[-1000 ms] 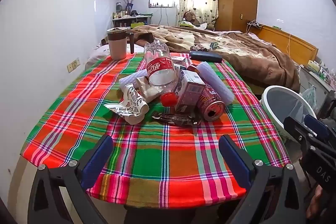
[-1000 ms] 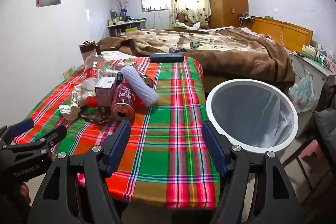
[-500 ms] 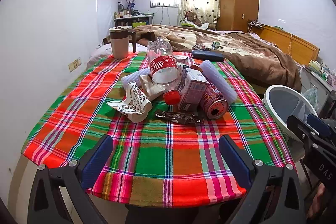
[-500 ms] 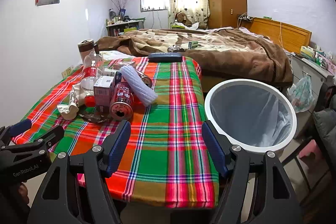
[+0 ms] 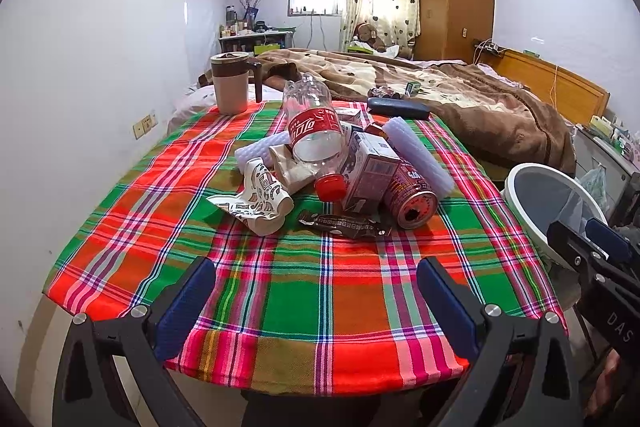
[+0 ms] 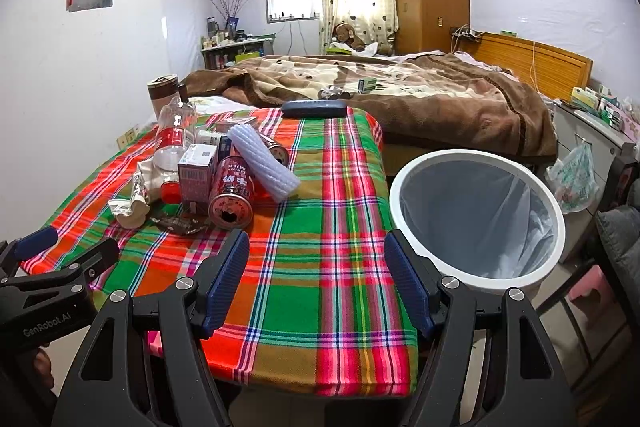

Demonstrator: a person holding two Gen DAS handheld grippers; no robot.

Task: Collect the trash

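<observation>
Trash lies heaped in the middle of the plaid tablecloth, which spreads under both my grippers and is by far the biggest thing before me. Beside the table's right edge stands the white-rimmed bin with its grey liner, well apart from the heap. Within the pile, the clear plastic bottle with the red label leans on top, red cap pointing toward me; the white ribbed foam roll rests to its right, touching the red can whose open top faces me. Between bottle and can sits a small purple-and-white carton. On the left of the heap is a crushed patterned paper cup, and flat in front lies a dark snack wrapper. At the far left corner of the cloth stands a beige mug, and a dark case lies at the far edge. My left gripper hovers over the near edge of the cloth, fingers spread wide and holding nothing. My right gripper hangs likewise spread and empty, between the heap and the bin.
</observation>
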